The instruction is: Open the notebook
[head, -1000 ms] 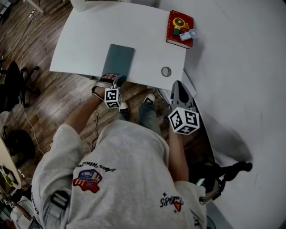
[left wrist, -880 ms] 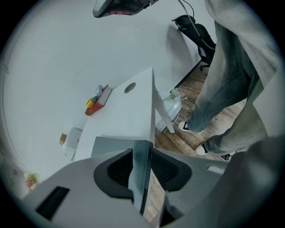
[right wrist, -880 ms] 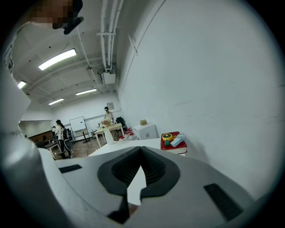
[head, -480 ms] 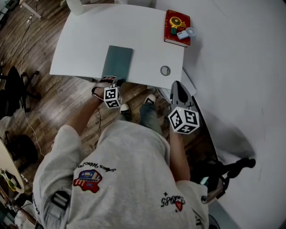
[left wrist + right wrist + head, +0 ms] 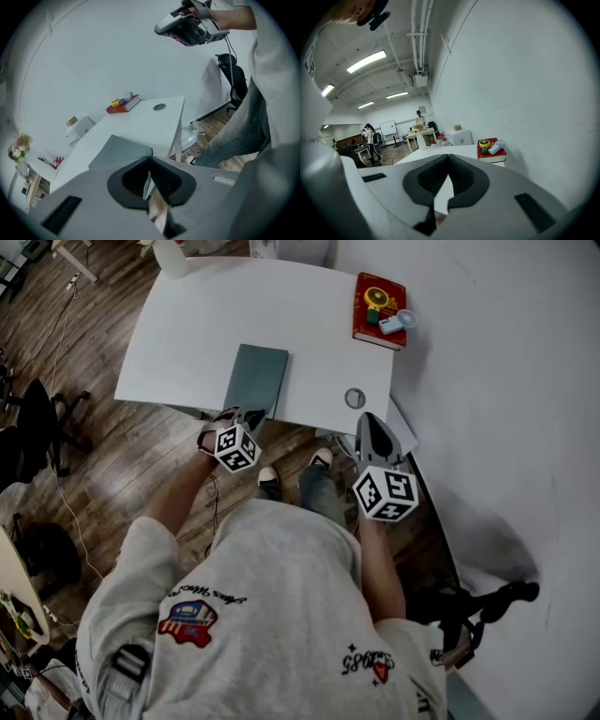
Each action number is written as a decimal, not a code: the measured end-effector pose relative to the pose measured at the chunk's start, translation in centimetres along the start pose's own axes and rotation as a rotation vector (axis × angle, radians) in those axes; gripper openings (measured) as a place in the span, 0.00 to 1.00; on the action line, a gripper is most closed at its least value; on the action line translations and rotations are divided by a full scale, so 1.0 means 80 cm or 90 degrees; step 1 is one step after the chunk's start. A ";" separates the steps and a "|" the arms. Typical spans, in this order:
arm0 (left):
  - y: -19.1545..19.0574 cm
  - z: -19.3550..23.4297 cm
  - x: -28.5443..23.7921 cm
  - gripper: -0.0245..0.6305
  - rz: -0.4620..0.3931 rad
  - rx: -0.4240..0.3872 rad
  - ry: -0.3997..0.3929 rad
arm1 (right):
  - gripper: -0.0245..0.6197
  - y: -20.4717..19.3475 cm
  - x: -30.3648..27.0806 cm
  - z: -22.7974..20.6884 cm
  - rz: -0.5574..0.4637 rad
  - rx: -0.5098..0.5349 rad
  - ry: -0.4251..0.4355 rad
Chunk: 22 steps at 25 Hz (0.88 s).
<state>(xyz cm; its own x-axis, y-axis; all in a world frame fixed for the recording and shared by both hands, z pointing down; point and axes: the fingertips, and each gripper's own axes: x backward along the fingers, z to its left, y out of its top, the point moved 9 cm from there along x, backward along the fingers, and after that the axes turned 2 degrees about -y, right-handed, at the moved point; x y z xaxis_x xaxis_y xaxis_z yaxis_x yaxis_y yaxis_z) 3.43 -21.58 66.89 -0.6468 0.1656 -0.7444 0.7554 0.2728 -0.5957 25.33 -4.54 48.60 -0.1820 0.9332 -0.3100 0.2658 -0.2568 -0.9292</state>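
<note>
Since a second ago my left gripper (image 5: 249, 416) has rolled and pinched shut. On the white table (image 5: 187, 324), the grey notebook (image 5: 258, 379) lies closed at the near edge, unopened. My right gripper (image 5: 371, 423) hangs shut, empty, off the table's near-right corner.
</note>
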 end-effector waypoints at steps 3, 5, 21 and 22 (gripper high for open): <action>0.000 0.005 0.016 0.07 -0.030 0.048 0.037 | 0.04 0.002 -0.006 0.008 0.002 0.005 0.013; 0.000 0.007 0.026 0.06 -0.050 0.083 0.066 | 0.04 0.002 -0.009 0.011 0.002 0.005 0.021; -0.036 0.031 0.111 0.05 -0.171 0.371 0.247 | 0.04 0.001 -0.040 0.056 0.011 0.017 0.095; -0.039 0.033 0.117 0.05 -0.183 0.400 0.253 | 0.04 0.001 -0.041 0.058 0.011 0.018 0.098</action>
<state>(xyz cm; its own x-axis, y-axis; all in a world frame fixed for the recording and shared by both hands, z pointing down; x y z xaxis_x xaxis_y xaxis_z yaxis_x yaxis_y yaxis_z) -4.71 -23.40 61.00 -0.7247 0.5272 -0.4438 0.3951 -0.2098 -0.8944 21.55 -8.79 48.58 -0.0297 0.9553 -0.2942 0.2401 -0.2788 -0.9298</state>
